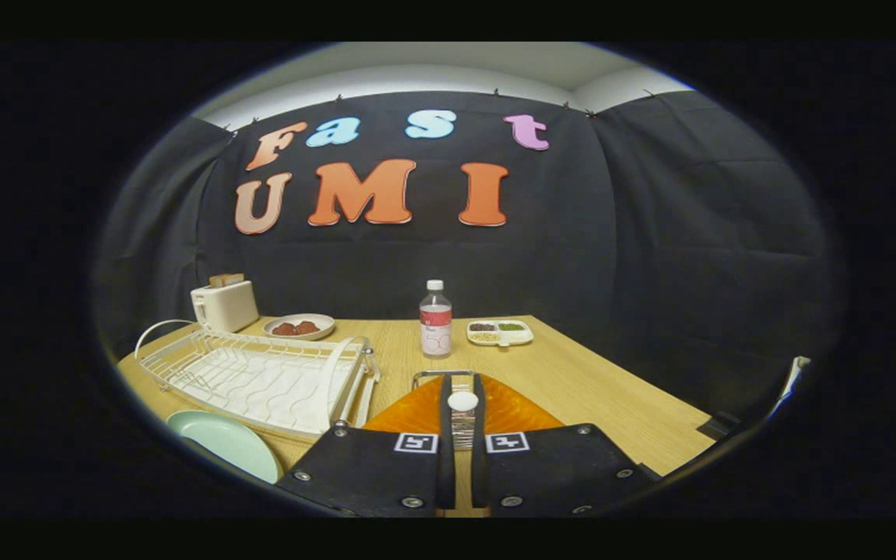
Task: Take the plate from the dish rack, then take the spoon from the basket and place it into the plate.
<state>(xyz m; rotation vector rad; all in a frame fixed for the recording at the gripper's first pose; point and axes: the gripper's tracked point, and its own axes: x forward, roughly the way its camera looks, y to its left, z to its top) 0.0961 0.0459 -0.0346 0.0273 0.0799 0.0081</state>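
Black tool point(462, 424), square markers, screws

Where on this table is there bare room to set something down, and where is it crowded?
Bare wood lies right of the bottle and divided dish, out to the table edge. Crowded: dish rack, toaster, bowl and green plate. The tongs grip a white-tipped handle over the orange basket.

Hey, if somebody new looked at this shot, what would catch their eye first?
Probably the gripper, its two fingers closed on a spoon with a white end, held above an orange basket just ahead. To the fingers' left sits a white dish rack, no plate in it, with a pale green plate lying on the wooden table in front of it. Beyond the fingers stands a clear bottle with a red label.
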